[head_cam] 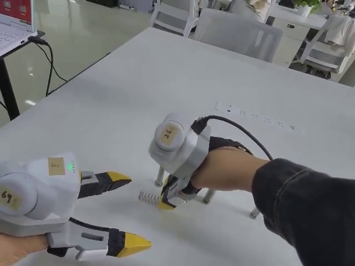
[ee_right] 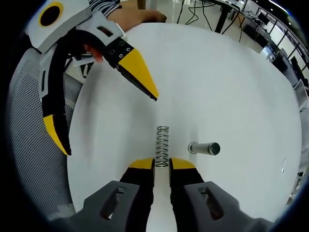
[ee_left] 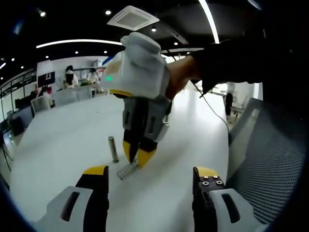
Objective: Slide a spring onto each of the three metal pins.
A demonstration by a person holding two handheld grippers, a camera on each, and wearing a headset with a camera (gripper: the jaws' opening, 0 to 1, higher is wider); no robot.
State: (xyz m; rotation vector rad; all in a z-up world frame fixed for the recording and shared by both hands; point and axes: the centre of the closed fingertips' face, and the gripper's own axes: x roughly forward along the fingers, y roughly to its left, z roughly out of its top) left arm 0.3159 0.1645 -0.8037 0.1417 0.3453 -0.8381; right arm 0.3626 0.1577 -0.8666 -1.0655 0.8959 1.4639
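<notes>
A small coil spring [ee_right: 162, 140] lies flat on the white table [head_cam: 166, 83]. My right gripper [ee_right: 162, 164] is shut on its near end. In the head view that right gripper [head_cam: 165, 204] points down at the spring [head_cam: 147, 197], held by a hand. A bare metal pin [head_cam: 160, 178] stands just behind it; the same pin [ee_right: 205, 148] sits right of the spring. Two more pins [head_cam: 209, 195] [head_cam: 255, 212] carry springs by the sleeve. My left gripper [head_cam: 135, 210] is open at the lower left, aimed at the spring [ee_left: 126, 170], with nothing between its fingers [ee_left: 96, 171].
A white power strip [head_cam: 255, 116] is set into the table farther back. Grey chairs [head_cam: 238, 33] stand past the far edge. A laptop [head_cam: 14, 22] with a cable sits on a stand at the left.
</notes>
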